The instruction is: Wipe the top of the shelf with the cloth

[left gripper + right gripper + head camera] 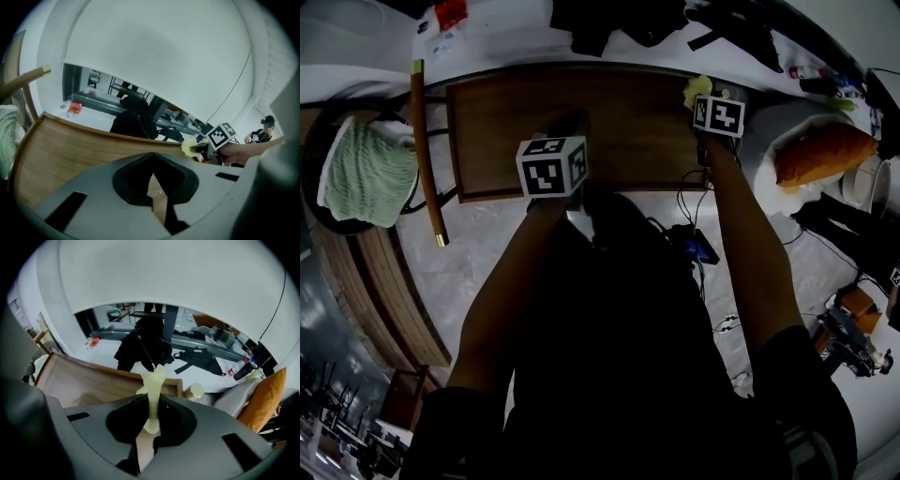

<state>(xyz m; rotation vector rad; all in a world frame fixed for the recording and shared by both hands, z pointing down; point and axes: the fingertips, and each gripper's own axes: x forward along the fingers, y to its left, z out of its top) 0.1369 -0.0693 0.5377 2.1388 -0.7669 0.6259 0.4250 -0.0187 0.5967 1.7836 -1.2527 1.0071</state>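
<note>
left gripper (152,185): jaws closed together, nothing between them; over the near middle of the brown rectangular wooden shelf top (628,127).
right gripper (151,416): jaws clamped on the pale yellow cloth (153,385); cloth at the shelf top's far right corner.
small round cream jar (195,391): just past that corner, contents not visible.
light green knitted textile (358,173): left of shelf.
orange cushion (820,155): right of shelf.
black garments (619,23): on the white floor (516,42) beyond shelf.

Grey grippers (151,186) (150,426), black-and-white marker cubes (551,167) (718,115)
</note>
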